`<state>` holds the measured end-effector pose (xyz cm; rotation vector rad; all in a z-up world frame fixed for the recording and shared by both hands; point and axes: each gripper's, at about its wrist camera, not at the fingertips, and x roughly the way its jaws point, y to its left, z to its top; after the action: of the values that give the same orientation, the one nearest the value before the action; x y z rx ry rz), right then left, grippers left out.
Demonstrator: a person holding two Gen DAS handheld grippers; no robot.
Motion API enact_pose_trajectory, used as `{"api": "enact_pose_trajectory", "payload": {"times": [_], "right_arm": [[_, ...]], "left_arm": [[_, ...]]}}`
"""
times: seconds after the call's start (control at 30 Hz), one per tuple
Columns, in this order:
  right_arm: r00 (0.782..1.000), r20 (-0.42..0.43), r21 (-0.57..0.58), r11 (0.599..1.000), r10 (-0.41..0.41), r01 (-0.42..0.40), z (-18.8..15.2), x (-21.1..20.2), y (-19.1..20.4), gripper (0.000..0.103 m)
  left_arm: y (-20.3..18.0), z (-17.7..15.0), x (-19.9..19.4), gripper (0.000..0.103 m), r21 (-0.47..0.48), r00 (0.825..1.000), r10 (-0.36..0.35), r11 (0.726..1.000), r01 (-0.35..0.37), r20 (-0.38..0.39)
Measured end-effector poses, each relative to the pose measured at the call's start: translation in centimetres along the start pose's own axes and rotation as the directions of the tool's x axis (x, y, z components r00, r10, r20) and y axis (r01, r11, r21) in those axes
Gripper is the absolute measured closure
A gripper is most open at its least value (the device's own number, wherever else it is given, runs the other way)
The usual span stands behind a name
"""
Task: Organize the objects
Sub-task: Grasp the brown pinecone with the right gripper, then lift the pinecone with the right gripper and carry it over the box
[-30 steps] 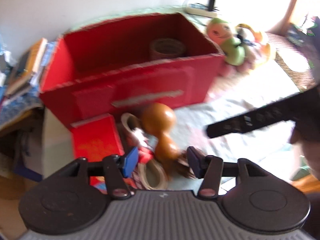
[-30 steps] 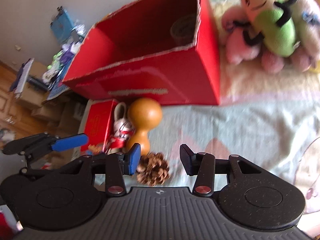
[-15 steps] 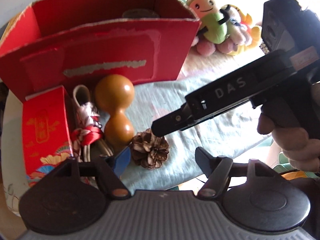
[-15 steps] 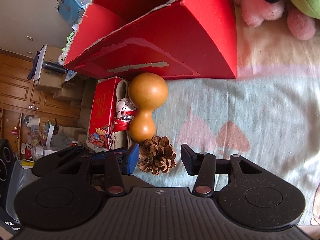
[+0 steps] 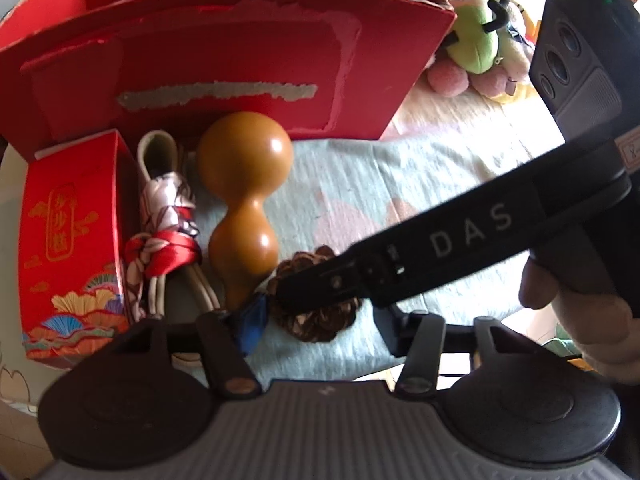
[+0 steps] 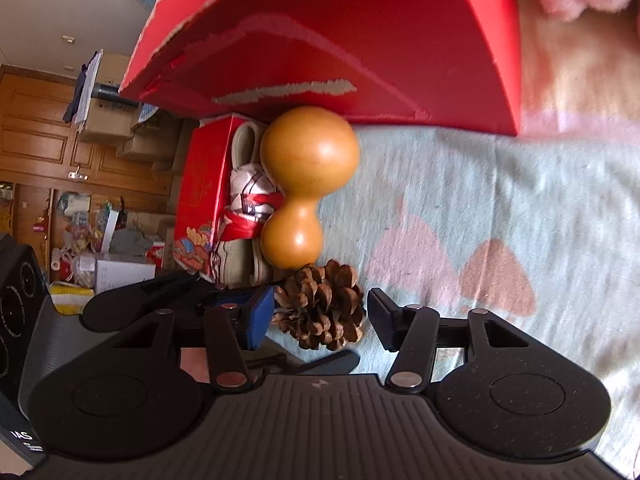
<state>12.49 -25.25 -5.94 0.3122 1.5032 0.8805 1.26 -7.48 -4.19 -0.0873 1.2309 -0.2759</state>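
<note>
A brown pine cone (image 6: 322, 306) lies on the pale blue cloth, between the open fingers of my right gripper (image 6: 320, 322), which stand on either side of it without touching. In the left wrist view the pine cone (image 5: 320, 318) is partly hidden by the right gripper's black finger (image 5: 400, 264). My left gripper (image 5: 320, 326) is open and empty just in front of the cone. An orange wooden gourd (image 6: 306, 184) lies behind the cone. A large open red cardboard box (image 5: 224, 64) stands behind the gourd.
A small red patterned box (image 5: 72, 240) lies at the left, with a cream looped strap tied with a red-and-white scarf (image 5: 166, 236) between it and the gourd. Plush toys (image 5: 476, 36) sit right of the big box. The bed edge is near the left.
Both grippers have moved forward and down toward the pine cone. The right gripper's fingers now stand on either side of it, and its finger now crosses the left wrist view.
</note>
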Motion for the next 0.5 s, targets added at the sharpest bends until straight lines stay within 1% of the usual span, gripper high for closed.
{"api": "enact_pose_trajectory", "payload": {"times": [0.07, 0.27, 0.5], "right_arm": [[1.0, -0.003, -0.017, 1.0, -0.009, 0.009, 0.0, -0.5, 0.1, 0.05], [1.0, 0.009, -0.048, 0.999, -0.016, 0.017, 0.1, -2.4, -0.1, 0.05], [0.997, 0.077, -0.084, 0.996, -0.033, 0.04, 0.1, -5.7, 0.3, 0.05]], "left_arm": [[-0.3, 0.2, 0.0, 0.056, 0.0, 1.0, 0.003, 1.0, -0.003, -0.004], [-2.1, 1.0, -1.0, 0.056, 0.031, 1.0, -0.005, 0.999, 0.005, 0.016], [-4.5, 3.1, -3.1, 0.056, 0.08, 0.996, -0.047, 0.996, 0.04, 0.081]]}}
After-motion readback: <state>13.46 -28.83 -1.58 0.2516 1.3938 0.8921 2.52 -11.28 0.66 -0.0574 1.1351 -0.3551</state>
